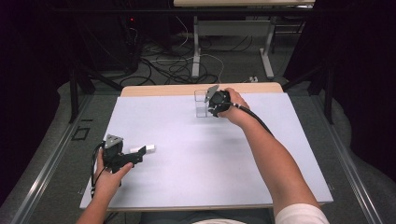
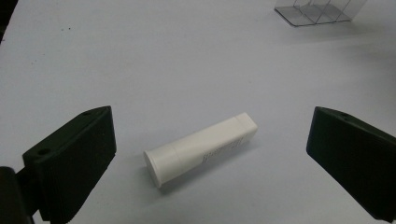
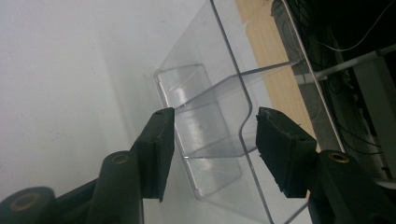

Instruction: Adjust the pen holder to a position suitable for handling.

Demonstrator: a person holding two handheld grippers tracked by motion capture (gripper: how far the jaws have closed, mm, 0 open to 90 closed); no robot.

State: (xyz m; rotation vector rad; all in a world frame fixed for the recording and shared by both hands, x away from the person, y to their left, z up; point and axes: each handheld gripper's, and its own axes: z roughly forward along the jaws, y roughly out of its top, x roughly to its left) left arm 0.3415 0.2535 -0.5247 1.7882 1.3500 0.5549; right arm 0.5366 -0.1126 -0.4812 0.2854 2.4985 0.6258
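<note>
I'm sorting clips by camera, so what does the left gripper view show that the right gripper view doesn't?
Left gripper view: a white plastic tube with a flat cap lying between the left gripper's wide-open jaws, untouched. Right gripper view: the right gripper, jaws open either side of a wall, plus wooden table edge and cables. Both: the clear plastic divided organiser on the pale table cover.

Bright, even overhead light washes the white tabletop [image 1: 196, 154]; surroundings fall dark. Soft shadow sits at five o'clock under the white tube [image 2: 201, 148]. Near jaws look slightly blurred.
</note>
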